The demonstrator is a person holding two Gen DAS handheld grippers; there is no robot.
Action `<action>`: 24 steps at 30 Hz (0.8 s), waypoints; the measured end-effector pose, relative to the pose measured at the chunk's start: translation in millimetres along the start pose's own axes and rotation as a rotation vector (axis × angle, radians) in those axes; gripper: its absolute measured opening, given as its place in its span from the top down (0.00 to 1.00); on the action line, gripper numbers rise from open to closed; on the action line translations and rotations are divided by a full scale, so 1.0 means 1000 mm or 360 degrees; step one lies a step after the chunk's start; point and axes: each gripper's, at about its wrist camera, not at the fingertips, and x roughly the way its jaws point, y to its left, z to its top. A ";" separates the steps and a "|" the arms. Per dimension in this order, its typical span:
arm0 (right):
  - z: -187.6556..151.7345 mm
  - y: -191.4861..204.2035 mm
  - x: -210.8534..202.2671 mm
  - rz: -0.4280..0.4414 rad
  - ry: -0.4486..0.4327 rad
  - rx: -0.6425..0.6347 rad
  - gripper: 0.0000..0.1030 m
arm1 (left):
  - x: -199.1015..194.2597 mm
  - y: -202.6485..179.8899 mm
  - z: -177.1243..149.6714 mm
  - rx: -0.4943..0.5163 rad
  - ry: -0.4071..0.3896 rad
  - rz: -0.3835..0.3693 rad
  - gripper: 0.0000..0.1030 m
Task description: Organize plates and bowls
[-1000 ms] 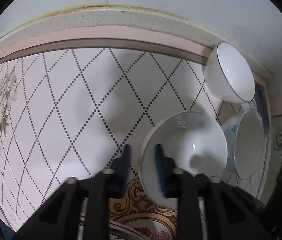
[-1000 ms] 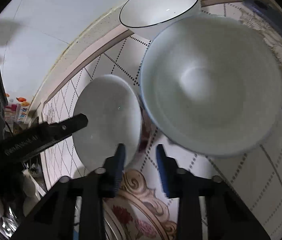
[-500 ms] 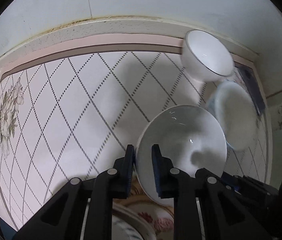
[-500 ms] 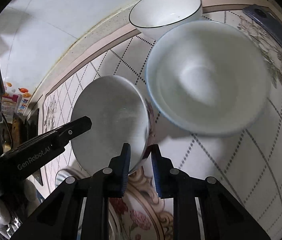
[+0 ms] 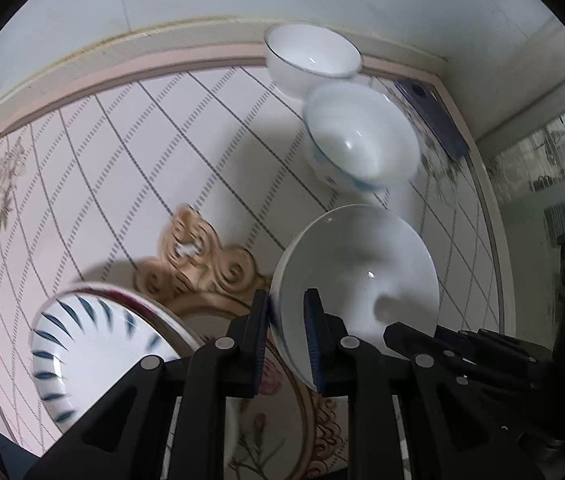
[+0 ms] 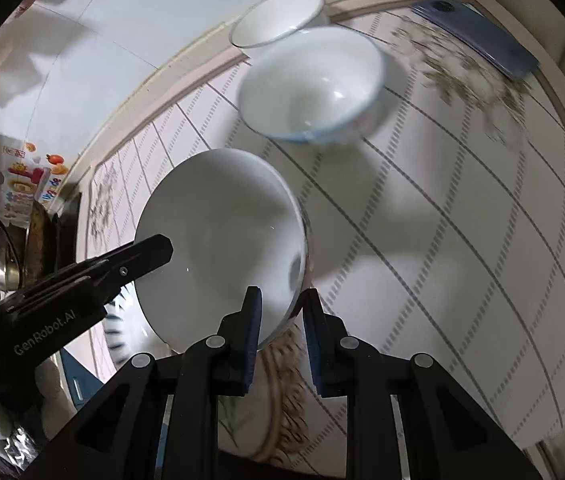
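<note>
While both grippers clamp white bowl (image 5: 356,276) | left gripper (image 5: 285,344) | right gripper (image 6: 280,340)

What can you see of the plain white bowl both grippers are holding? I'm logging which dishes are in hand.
The plain white bowl looks like glossy glazed ceramic, wide and shallow, undecorated inside and empty. It is tilted, raised off the patterned tabletop. The left gripper pinches one side of its rim and the right gripper the opposite side, one finger of each inside and one outside. It sits apart from the blue-trimmed bowl behind it. Its underside is hidden.
</note>
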 end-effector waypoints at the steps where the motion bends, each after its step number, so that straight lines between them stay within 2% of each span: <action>1: -0.005 -0.005 -0.001 -0.0008 0.0010 0.0006 0.78 | 0.003 -0.003 -0.003 0.0009 0.0012 -0.0003 0.85; 14: -0.057 -0.060 -0.006 -0.0119 0.0082 0.0079 0.78 | 0.032 -0.038 -0.038 0.0127 0.0128 0.0004 0.85; 24: -0.065 -0.074 -0.012 -0.0136 0.0089 0.0094 0.78 | 0.041 -0.049 -0.040 0.0159 0.0128 0.0040 0.85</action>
